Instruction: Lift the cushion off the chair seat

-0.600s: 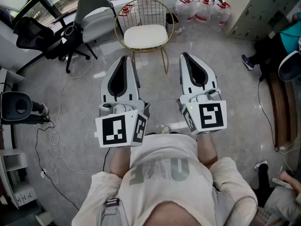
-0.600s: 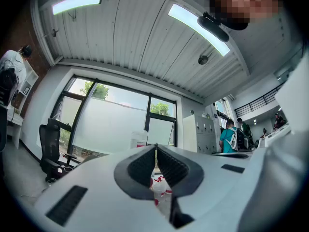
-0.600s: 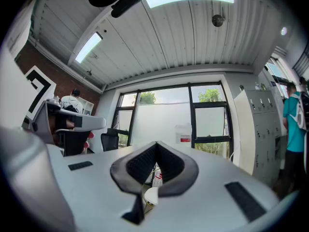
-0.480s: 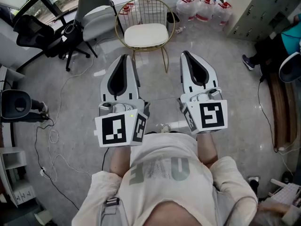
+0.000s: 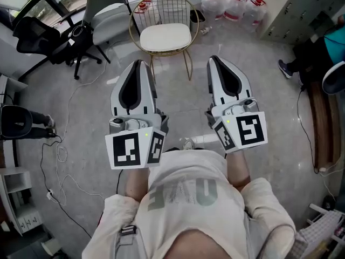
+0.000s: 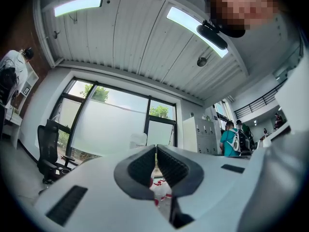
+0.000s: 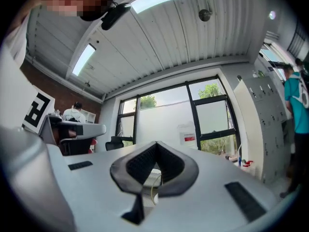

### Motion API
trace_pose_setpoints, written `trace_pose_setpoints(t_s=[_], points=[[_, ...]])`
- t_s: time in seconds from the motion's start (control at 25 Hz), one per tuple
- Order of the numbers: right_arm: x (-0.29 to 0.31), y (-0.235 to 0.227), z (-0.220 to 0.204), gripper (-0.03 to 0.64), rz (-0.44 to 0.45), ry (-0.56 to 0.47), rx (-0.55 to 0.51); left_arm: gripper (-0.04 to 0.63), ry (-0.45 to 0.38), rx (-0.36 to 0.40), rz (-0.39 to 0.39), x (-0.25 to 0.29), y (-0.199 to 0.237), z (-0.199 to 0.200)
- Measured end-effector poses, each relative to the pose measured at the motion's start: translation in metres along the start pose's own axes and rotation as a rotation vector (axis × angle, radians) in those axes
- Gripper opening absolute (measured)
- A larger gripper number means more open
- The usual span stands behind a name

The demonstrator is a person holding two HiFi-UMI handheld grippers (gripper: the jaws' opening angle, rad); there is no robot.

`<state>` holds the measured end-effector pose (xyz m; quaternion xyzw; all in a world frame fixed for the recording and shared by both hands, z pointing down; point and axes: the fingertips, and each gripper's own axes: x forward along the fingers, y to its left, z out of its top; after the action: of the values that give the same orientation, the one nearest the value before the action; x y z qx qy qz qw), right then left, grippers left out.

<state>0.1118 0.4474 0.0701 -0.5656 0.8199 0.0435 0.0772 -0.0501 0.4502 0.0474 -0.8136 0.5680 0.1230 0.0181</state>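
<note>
A white cushion lies flat on the seat of a gold wire chair at the top centre of the head view. Both grippers are held side by side in the air, short of the chair and pointing toward it. My left gripper is shut with nothing between its pads, its tips just below the chair's left front leg. My right gripper is also shut and empty, to the right of the chair's front. In the left gripper view the left gripper shows its ribbed pads meeting; the right gripper shows the same in its own view.
A grey office chair and a black office chair stand left of the wire chair. Water jugs sit behind it, grey lockers at the right. Cables trail over the floor at left. A person in teal sits far right.
Both grippers stay shut and side by side. The left one has drifted slightly left. The chair sits a little higher in the picture. A person's shoe at the lower right is gone.
</note>
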Motion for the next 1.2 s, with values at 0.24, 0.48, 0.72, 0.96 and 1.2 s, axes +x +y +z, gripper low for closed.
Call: trace_pose_setpoints(t_s=[0.24,0.48,0.72,0.96,1.2], points=[[0.0,-0.016,-0.013,0.015,0.009,0.026,0.018,0.023,-0.022,-0.05,0.001,0.003,-0.007,-0.004],[0.001,-0.024,-0.031,0.015,0.01,0.05,0.088,0.023,0.034,0.043,0.013,-0.001,-0.008,-0.017],[0.0,-0.024,-0.03,0.015,0.025,0.051,0.026,0.023,0.044,0.021,0.05,0.006,-0.002,-0.025],[0.003,-0.036,-0.044,0.015,0.018,0.063,0.045,0.023,0.026,0.004,0.046,0.021,-0.007,-0.035],[0.022,-0.049,-0.052,0.015,0.007,0.039,0.063,0.017,-0.013,0.014,0.038,0.047,-0.009,-0.044]])
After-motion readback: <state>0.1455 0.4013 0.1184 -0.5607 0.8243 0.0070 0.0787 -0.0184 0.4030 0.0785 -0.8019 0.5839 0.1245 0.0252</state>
